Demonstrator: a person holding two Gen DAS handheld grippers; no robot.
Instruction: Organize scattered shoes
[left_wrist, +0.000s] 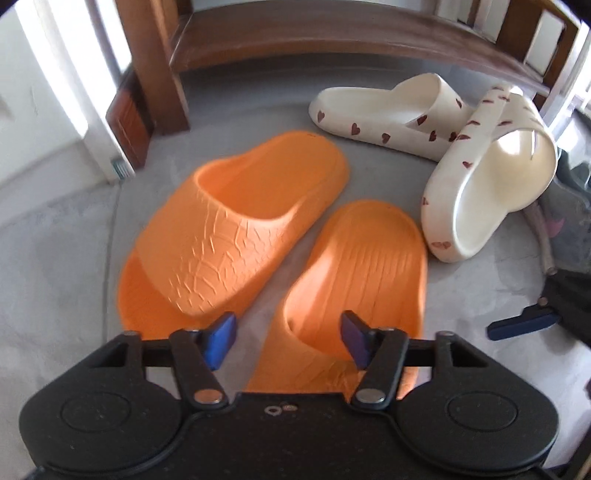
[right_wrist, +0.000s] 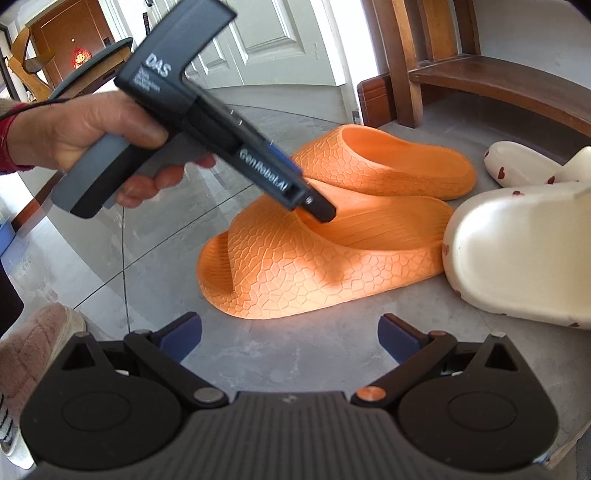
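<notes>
Two orange slippers lie side by side on the grey floor, one to the left (left_wrist: 229, 229) and one nearer me (left_wrist: 354, 258). My left gripper (left_wrist: 288, 338) points steeply down over the nearer one. Its right finger is inside the strap opening and its left finger is just outside. The strap's side wall is between the jaws, and floor shows beside the left pad. In the right wrist view a hand (right_wrist: 85, 136) holds that left gripper (right_wrist: 317, 208) at the strap of this slipper (right_wrist: 295, 273). My right gripper (right_wrist: 290, 338) hovers open over bare floor.
Two white slippers with red hearts sit to the right, one flat (left_wrist: 388, 110) and one tipped on its side (left_wrist: 491, 177) against it. A wooden bench (left_wrist: 295, 33) stands behind the shoes. A foot in a pink fuzzy slipper (right_wrist: 33, 343) is at the left.
</notes>
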